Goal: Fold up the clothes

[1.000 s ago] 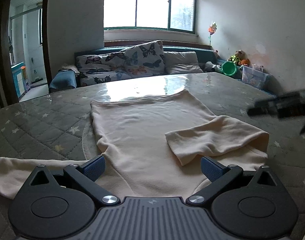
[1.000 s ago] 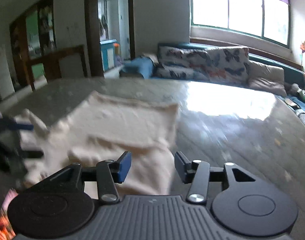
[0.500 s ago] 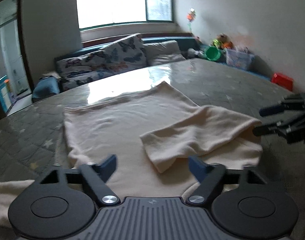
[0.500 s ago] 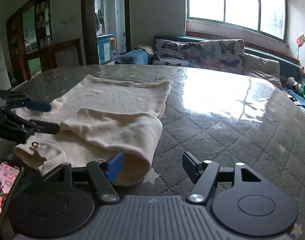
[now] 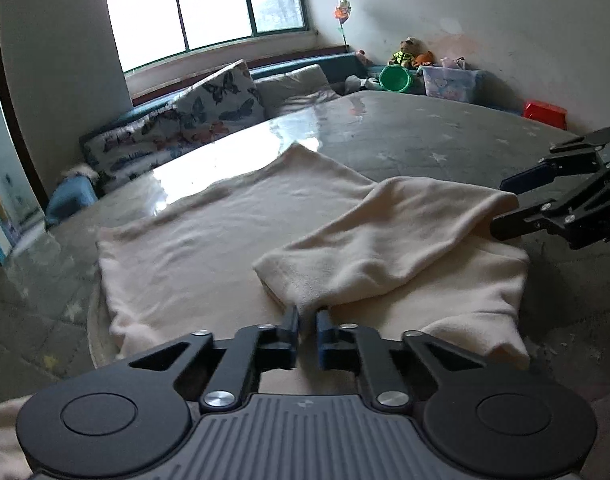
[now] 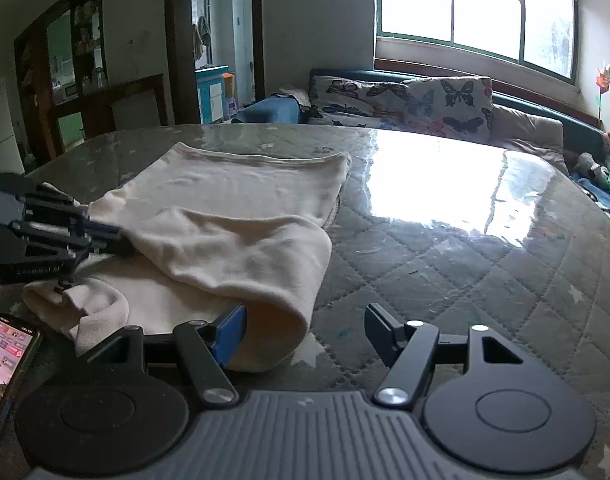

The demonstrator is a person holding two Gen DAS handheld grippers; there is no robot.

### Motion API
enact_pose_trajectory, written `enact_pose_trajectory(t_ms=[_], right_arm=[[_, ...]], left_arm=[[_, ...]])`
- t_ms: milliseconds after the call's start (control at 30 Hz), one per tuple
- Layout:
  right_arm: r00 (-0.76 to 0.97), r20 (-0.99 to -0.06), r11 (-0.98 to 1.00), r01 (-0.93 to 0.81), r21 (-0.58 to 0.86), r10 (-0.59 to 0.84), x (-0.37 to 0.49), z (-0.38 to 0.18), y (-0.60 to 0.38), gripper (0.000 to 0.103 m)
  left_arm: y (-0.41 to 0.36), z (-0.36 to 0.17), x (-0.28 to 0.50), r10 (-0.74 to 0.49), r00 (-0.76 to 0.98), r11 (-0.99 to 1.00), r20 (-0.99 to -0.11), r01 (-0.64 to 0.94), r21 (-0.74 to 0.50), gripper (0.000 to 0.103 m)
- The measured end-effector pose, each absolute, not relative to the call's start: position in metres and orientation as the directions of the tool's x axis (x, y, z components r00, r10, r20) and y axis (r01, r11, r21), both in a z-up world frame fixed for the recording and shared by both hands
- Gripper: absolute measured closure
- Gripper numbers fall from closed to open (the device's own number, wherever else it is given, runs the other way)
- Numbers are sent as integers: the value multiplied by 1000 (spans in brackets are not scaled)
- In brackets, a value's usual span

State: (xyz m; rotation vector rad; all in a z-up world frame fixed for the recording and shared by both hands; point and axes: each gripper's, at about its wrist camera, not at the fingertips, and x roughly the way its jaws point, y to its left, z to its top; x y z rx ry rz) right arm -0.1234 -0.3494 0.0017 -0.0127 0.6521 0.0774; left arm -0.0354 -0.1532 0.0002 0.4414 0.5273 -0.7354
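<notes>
A cream long-sleeved top (image 5: 209, 240) (image 6: 245, 184) lies flat on the quilted table (image 6: 465, 240). One sleeve (image 5: 385, 240) (image 6: 241, 248) is folded across the body. My left gripper (image 5: 307, 320) (image 6: 121, 242) is shut, with the cuff end of that sleeve pinched between its pads. My right gripper (image 6: 305, 320) (image 5: 501, 204) stands open at the opposite side. The sleeve's folded shoulder edge lies between its fingers, close to the left blue pad, and is not squeezed.
The other sleeve (image 6: 89, 308) is bunched near a lit phone (image 6: 5, 360) at the table's edge. Beyond the table are a sofa with butterfly cushions (image 5: 209, 112), a green basin (image 5: 393, 78), a plastic box (image 5: 449, 82) and a red box (image 5: 545, 110).
My left jaws went from wide open to shut on the sleeve's cuff, and that gripper moved in and rolled. My right gripper sank to the fold and its jaws spread wider.
</notes>
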Motion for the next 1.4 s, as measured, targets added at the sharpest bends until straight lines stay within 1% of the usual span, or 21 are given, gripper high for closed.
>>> enact_pose_trajectory(t_ms=[133, 267, 400, 467, 633, 867, 1033, 1200, 1300, 1400], right_arm=[[798, -600, 996, -79, -30, 46, -121, -1, -343, 36], [806, -593, 995, -54, -89, -9, -121, -3, -339, 36], [809, -585, 994, -16, -111, -52, -126, -3, -342, 36], [808, -587, 995, -5, -99, -55, -129, -4, -345, 36], [810, -586, 995, -31, -95, -31, -131, -5, -345, 36], [806, -592, 990, -67, -123, -19, -138, -2, -337, 36], [795, -606, 990, -60, -129, -31, -143, 0, -338, 36], [775, -631, 995, -87, -54, 33, -156, 12, -344, 36], [789, -610, 996, -90, 1, 72, -157, 28, -351, 36], [816, -573, 997, -81, 20, 78, -142, 39, -353, 36]], left_arm=[[-151, 24, -37, -533, 668, 685, -520, 701, 198, 98], [-145, 48, -41, -552, 704, 710, -447, 678, 191, 98], [-135, 62, -48, -562, 723, 717, -401, 668, 200, 98], [-127, 64, -51, -559, 728, 720, -397, 664, 205, 98], [-116, 50, -58, -521, 733, 721, -438, 652, 234, 98], [-104, 26, -56, -463, 726, 737, -509, 634, 234, 97], [-104, 16, -49, -458, 703, 734, -544, 644, 215, 97], [-101, 14, -51, -456, 699, 728, -550, 649, 221, 96], [-100, 13, -52, -460, 695, 724, -552, 654, 221, 96], [-101, 12, -54, -460, 696, 720, -551, 656, 226, 96]])
